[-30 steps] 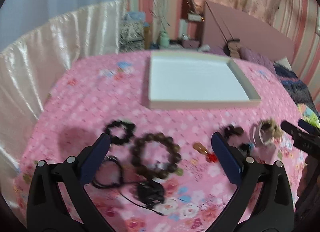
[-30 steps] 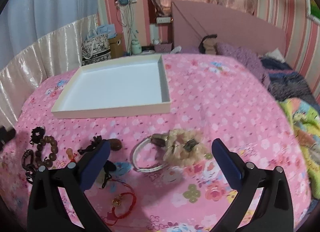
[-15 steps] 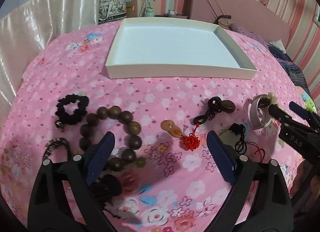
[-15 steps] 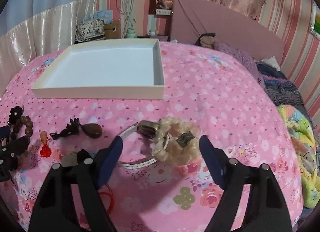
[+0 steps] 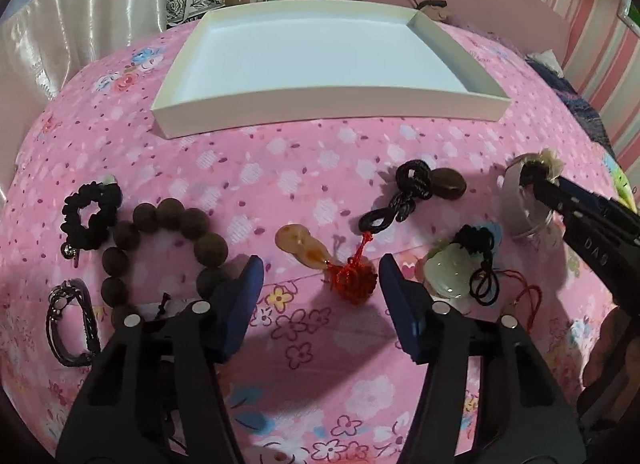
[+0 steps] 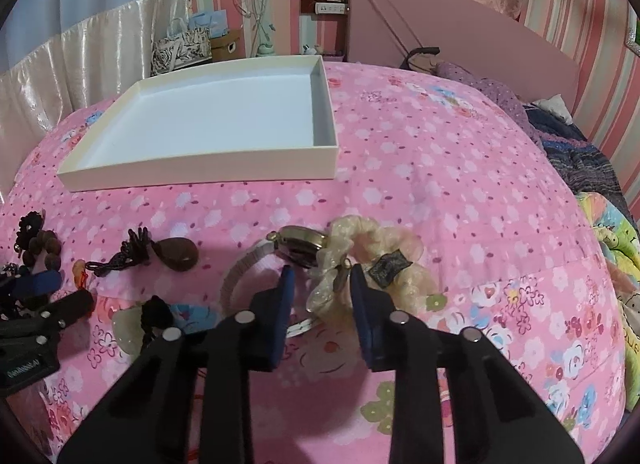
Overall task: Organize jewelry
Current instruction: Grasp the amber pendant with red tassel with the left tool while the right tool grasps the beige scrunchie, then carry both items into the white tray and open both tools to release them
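- Jewelry lies scattered on a pink floral cloth (image 5: pixel 320 168), in a loose row nearer than a shallow white tray (image 5: pixel 328 102) whose long axis runs left to right.
- Left gripper (image 5: pixel 320 276) hovers low with fingers apart, holding nothing; a red knotted tassel (image 5: pixel 354 278) sits between the tips, its cord leading up-left to an amber, glossy gourd charm (image 5: pixel 300 244).
- To the left: round brown wooden beads (image 5: pixel 172 220) in a ring, a black ruffled scrunchie (image 5: pixel 90 216), a dark braided band (image 5: pixel 72 328).
- To the right: a black coiled cord with an oval brown stone (image 5: pixel 448 184), and a pale green jade pendant (image 5: pixel 446 272).
- Right gripper (image 6: pixel 320 284) has fingers narrowly parted around the near edge of a cream, gauzy scrunchie (image 6: pixel 380 256); whether they pinch it cannot be told.
- A watch (image 6: pixel 300 248) with a pale strap touches that scrunchie's left side.
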Tool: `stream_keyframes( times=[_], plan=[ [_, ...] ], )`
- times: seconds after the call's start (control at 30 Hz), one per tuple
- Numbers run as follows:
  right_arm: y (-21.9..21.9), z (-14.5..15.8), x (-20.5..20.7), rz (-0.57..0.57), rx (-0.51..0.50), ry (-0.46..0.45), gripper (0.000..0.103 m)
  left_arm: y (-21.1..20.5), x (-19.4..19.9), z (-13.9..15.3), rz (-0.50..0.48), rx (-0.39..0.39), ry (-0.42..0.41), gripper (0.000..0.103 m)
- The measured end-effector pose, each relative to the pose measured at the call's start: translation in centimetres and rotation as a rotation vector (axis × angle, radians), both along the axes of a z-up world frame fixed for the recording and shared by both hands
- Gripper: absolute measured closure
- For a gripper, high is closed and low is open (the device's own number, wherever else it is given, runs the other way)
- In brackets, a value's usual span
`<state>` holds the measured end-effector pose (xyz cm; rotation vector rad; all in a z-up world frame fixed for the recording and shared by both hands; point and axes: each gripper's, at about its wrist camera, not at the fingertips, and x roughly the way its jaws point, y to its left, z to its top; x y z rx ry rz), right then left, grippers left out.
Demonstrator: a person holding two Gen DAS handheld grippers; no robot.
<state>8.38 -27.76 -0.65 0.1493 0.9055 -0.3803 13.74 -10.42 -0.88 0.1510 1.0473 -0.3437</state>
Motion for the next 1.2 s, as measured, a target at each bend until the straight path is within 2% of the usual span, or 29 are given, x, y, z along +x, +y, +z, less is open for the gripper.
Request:
stream_keyframes(
  times=[0.17,0.23,0.43,0.63,0.83,0.93,1.1,1.2],
  plan=[
    [-0.1,-0.1,0.1,-0.011,-0.009,-0.001,0.081,-0.2,0.4,-0.5,0.012,0.012,0.004,0.057],
    [-0.3,0.0,0.1,-0.015,-0.002,-0.006,0.084,-0.3,0.4,-0.4,0.014,0.016,-0.003,0.069],
    [-0.3,0.5,0.0,-0.024,-0.027,-0.034,0.088,-0.3,0.5,-0.4,0.021,0.040,-0.031,0.088],
    [0.0,1.2,0.0,-0.016,-0.035,-0.058,0.090,-0.2,0.7,0.0,0.024,0.026,-0.043,0.090],
    [0.4,3.2,-0.1,0.021,-0.027,-0.108,0.090,0.0,0.1,2.1,0.024,-0.007,-0.093,0.090],
    [0.2,4.4,0.9,0.057,0.025,-0.126,0.090,0.0,0.5,3.4,0.013,-0.032,-0.102,0.090],
    [-0.3,6.3,3.9,0.090,0.020,-0.156,0.090,-0.4,3.1,6.5,0.002,-0.066,-0.137,0.090],
    [-0.8,7.1,7.0,0.106,0.030,-0.162,0.090,-0.7,5.8,7.7,0.002,-0.091,-0.126,0.090]
  ],
)
